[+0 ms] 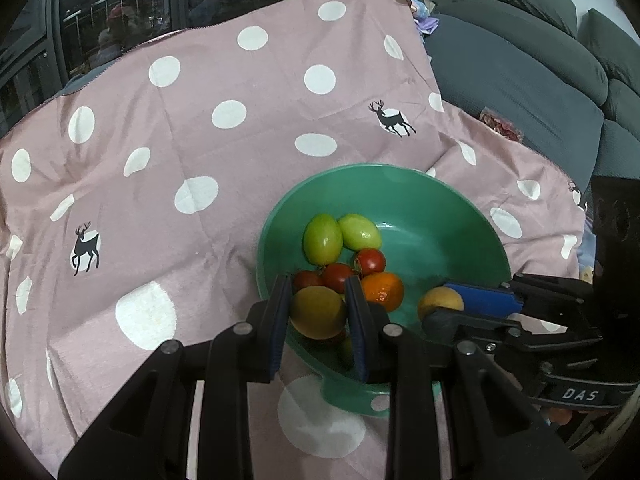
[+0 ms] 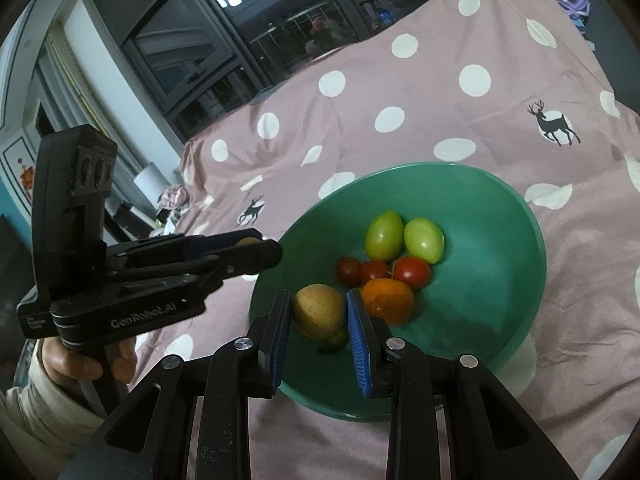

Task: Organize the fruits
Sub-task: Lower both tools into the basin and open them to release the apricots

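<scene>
A green bowl (image 1: 448, 216) stands on a pink polka-dot cloth (image 1: 192, 152). In it lie two green fruits (image 1: 322, 239), three small red tomatoes (image 1: 370, 261) and an orange (image 1: 383, 290). My left gripper (image 1: 318, 312) is shut on a yellow-green fruit (image 1: 318, 312) over the bowl's near rim. My right gripper (image 2: 319, 311) is shut on a tan round fruit (image 2: 319, 311) inside the bowl (image 2: 500, 216), beside the orange (image 2: 388, 300). The right gripper also shows in the left wrist view (image 1: 442, 305), and the left gripper in the right wrist view (image 2: 250, 246).
A small green fruit (image 2: 334, 339) lies under the tan fruit. A grey sofa (image 1: 520, 60) stands behind the cloth at the right. Dark windows (image 2: 224, 40) are at the back. A packet of red items (image 1: 502, 124) lies at the cloth's right edge.
</scene>
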`<state>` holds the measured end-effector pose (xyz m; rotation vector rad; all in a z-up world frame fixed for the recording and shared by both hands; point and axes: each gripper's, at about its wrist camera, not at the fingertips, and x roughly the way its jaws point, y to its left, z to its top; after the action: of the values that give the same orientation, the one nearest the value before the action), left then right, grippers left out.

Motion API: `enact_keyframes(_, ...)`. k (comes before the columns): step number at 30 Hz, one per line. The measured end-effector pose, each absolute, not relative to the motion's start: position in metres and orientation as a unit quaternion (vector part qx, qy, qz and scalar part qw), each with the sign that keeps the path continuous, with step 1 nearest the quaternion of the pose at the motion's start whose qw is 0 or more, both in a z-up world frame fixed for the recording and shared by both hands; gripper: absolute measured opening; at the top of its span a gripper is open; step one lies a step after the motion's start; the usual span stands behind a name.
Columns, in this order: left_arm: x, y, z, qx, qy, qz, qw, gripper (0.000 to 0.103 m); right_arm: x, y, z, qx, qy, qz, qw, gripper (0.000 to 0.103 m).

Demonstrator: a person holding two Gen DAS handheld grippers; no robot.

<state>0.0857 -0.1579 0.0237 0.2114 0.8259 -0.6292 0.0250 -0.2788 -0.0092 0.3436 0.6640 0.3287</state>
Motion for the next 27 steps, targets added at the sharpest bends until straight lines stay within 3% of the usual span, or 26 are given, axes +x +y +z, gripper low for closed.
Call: enact_keyframes(27, 0.097, -0.189, -0.003, 0.154, 0.416, -0.31, 0.841, 0.028, 0.037, -0.274, -0.008, 0.063, 0.369, 0.092, 0.923, 0.03)
